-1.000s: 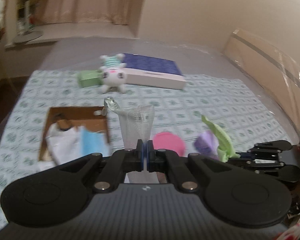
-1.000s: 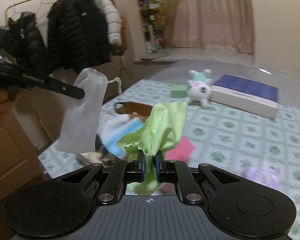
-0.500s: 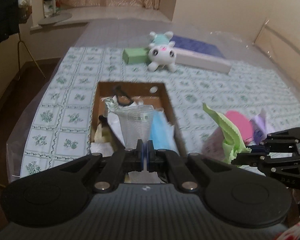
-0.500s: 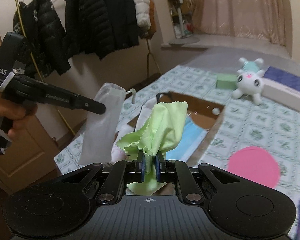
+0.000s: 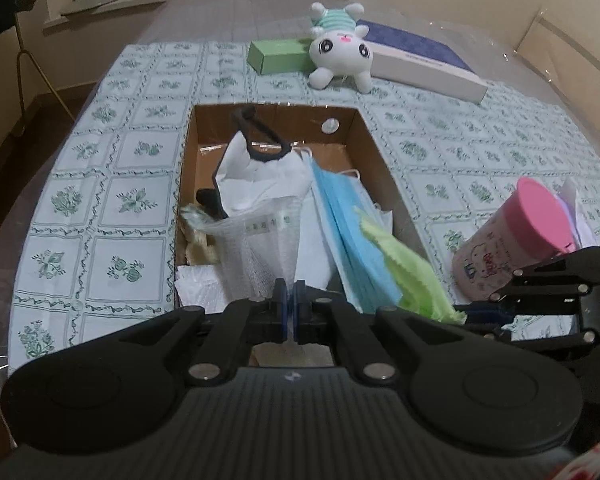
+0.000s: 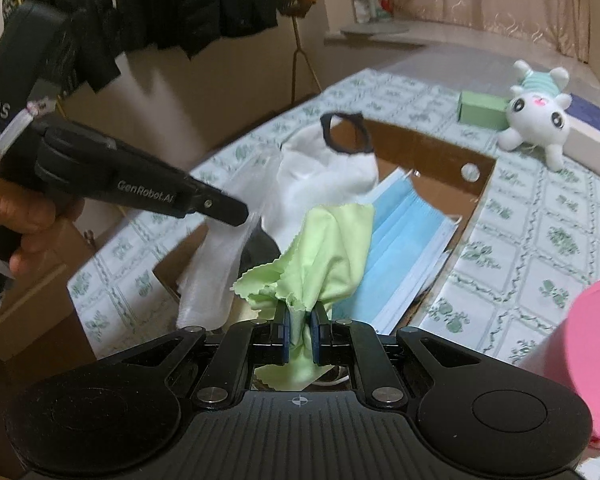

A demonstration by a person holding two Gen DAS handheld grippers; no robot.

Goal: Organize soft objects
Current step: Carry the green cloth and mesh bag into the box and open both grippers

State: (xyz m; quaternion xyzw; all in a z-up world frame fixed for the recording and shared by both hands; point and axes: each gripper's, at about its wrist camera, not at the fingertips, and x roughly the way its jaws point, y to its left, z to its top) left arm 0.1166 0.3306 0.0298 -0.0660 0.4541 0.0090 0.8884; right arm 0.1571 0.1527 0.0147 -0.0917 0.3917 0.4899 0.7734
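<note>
Nearest the left wrist camera, the left gripper (image 5: 291,307) has its 2 jaws pressed together on the bottom edge of a white mesh pouch (image 5: 260,248), which stands up from the pads over the near end of the cardboard box (image 5: 384,168). In the right wrist view the right gripper (image 6: 299,334) is clamped on a bunched lime-green cloth (image 6: 324,256), its jaws parted only by the fabric; the cloth fans upward in front of the box. A hand (image 6: 16,208) grips the left gripper's handle at that view's left edge.

Inside the box, just beyond the pouch, lie a blue face mask (image 5: 340,216) leaning along the right wall and a white sock with a black cuff (image 5: 260,168). To the right of the box, on the green-patterned tablecloth (image 5: 112,200), stands a tub with a pink lid (image 5: 516,236), just beside the right gripper.

Farther back, well apart from the box, a white plush toy (image 5: 342,52) lies between a green box (image 5: 278,55) and a long blue-topped flat box (image 5: 420,60).
</note>
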